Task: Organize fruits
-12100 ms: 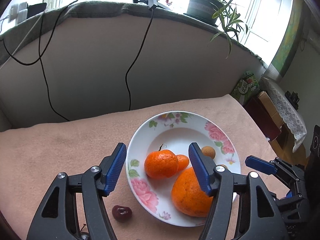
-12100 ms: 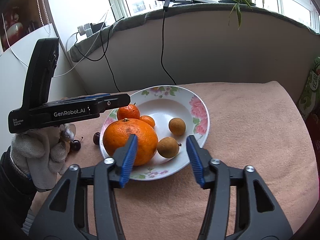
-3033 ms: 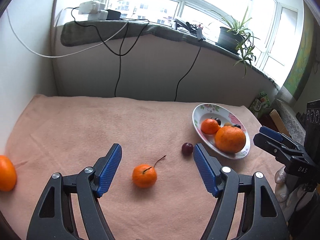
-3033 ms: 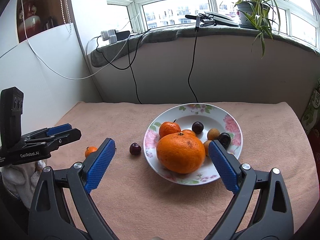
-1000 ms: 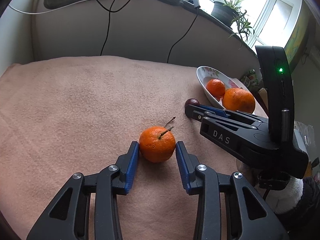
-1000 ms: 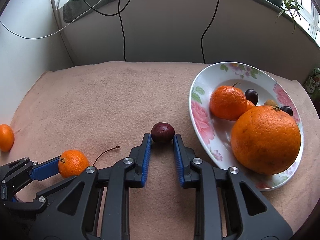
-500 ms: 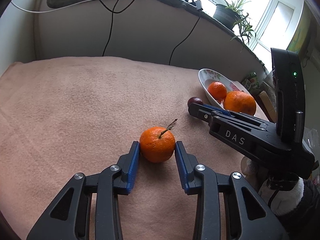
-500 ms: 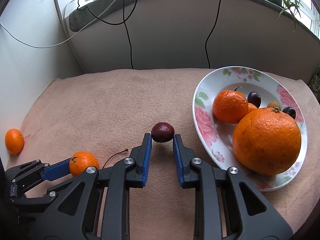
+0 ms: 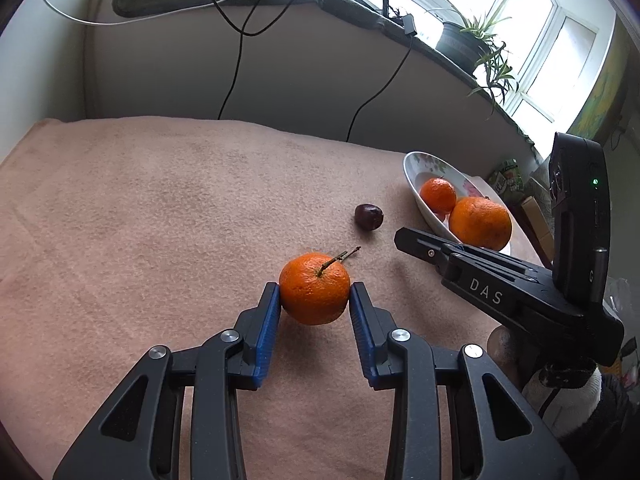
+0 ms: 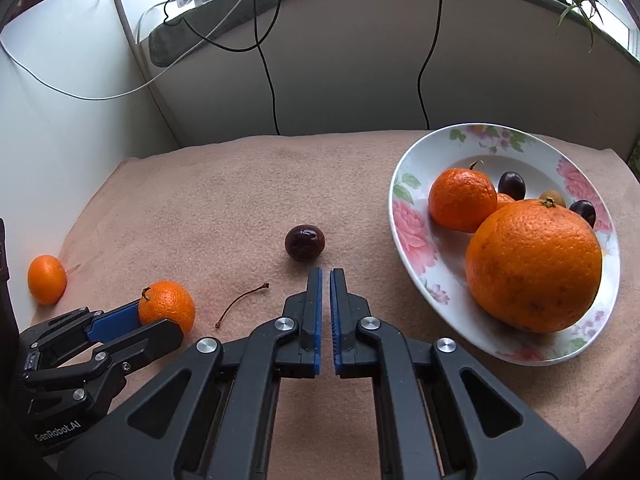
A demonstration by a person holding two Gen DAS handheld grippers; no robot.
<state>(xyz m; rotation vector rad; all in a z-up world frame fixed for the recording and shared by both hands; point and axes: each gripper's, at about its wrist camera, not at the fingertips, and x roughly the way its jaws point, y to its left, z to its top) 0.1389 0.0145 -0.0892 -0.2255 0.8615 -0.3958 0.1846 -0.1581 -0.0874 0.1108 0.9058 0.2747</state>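
Observation:
My left gripper (image 9: 314, 294) is shut on a small stemmed mandarin (image 9: 314, 288) and holds it just above the pink cloth; the mandarin also shows in the right wrist view (image 10: 168, 306). My right gripper (image 10: 325, 274) is shut and empty, its tips just short of a dark cherry (image 10: 304, 242) lying loose on the cloth, also in the left wrist view (image 9: 368, 216). The floral plate (image 10: 412, 220) at right holds a large orange (image 10: 534, 264), a mandarin (image 10: 462, 199), dark cherries and small brown fruits.
Another small orange (image 10: 46, 279) lies at the cloth's far left by the white wall. A loose cherry stem (image 10: 240, 304) lies on the cloth. Cables hang down the back wall (image 10: 272, 92). A potted plant (image 9: 460, 44) stands on the sill.
My right gripper lost the cherry: it now lies on the cloth beyond the tips and the jaws have closed empty. My left gripper has lifted the mandarin slightly.

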